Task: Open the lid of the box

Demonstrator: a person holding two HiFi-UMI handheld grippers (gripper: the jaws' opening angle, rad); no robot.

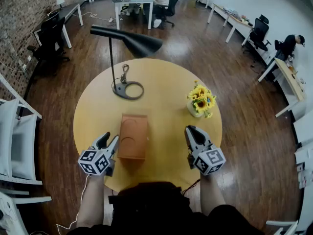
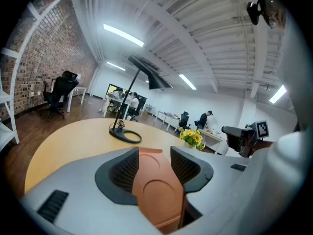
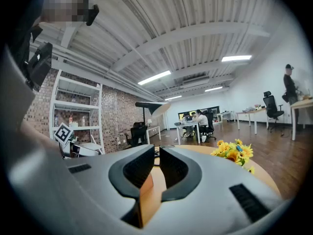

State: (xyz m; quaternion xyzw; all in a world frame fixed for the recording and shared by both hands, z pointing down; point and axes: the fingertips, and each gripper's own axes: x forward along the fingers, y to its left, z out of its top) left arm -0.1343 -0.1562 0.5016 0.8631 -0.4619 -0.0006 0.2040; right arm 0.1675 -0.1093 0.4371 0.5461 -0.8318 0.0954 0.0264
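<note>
An orange-brown box (image 1: pixel 133 136) lies closed in the middle of the round yellow table (image 1: pixel 166 80), its long side pointing away from me. My left gripper (image 1: pixel 110 139) hovers at the box's front left corner with its jaws spread wide. In the left gripper view the box lid (image 2: pixel 156 190) fills the gap between the fingers, and I see no pad pressing on it. My right gripper (image 1: pixel 191 130) hangs to the right of the box, well apart from it. Its jaws stand only a narrow slit apart with nothing between them. A bit of the box (image 3: pixel 144 199) shows through that slit.
A black desk lamp (image 1: pixel 126 38) stands behind the box, its base (image 1: pixel 128 89) and cord on the table. At the right sits a vase of yellow flowers (image 1: pixel 201 99). White chairs (image 1: pixel 17 146) stand left of the table, with office desks and people far behind.
</note>
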